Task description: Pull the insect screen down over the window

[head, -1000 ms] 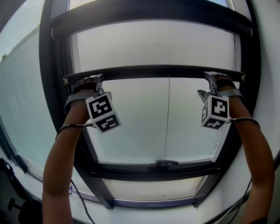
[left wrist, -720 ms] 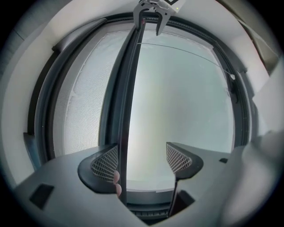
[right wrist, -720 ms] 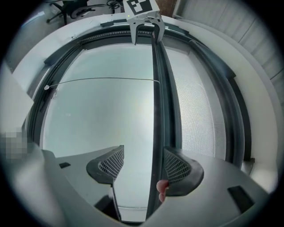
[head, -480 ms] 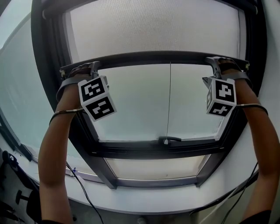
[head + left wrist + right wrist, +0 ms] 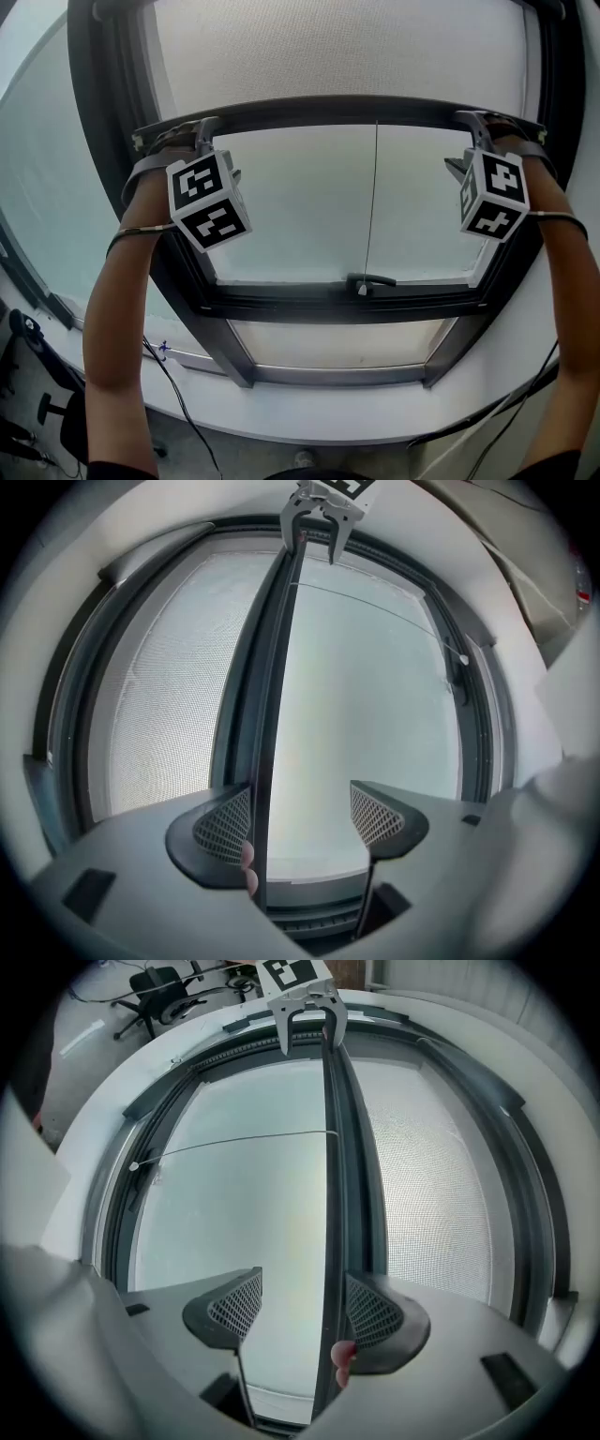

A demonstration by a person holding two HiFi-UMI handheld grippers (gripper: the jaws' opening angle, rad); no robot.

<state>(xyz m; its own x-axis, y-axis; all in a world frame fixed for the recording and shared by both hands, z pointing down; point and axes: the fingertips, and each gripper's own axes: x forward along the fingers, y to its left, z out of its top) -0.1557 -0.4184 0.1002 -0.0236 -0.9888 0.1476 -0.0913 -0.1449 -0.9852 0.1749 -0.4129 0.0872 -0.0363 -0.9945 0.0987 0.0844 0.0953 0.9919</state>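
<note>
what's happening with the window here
A person holds a gripper in each hand, both set over the insect screen's dark pull bar. The left gripper and right gripper have their jaws apart, with the bar between them against one jaw. The mesh covers the window's top; the glass below the bar is not yet covered.

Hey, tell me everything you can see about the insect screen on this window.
The insect screen is a pale grey fine mesh, taut, covering the upper part of the window. Its lower edge is a slim dark pull bar running level across, well above the window handle. The left claw and right claw straddle the bar near its ends, jaws apart, one pad of each against it.
</note>
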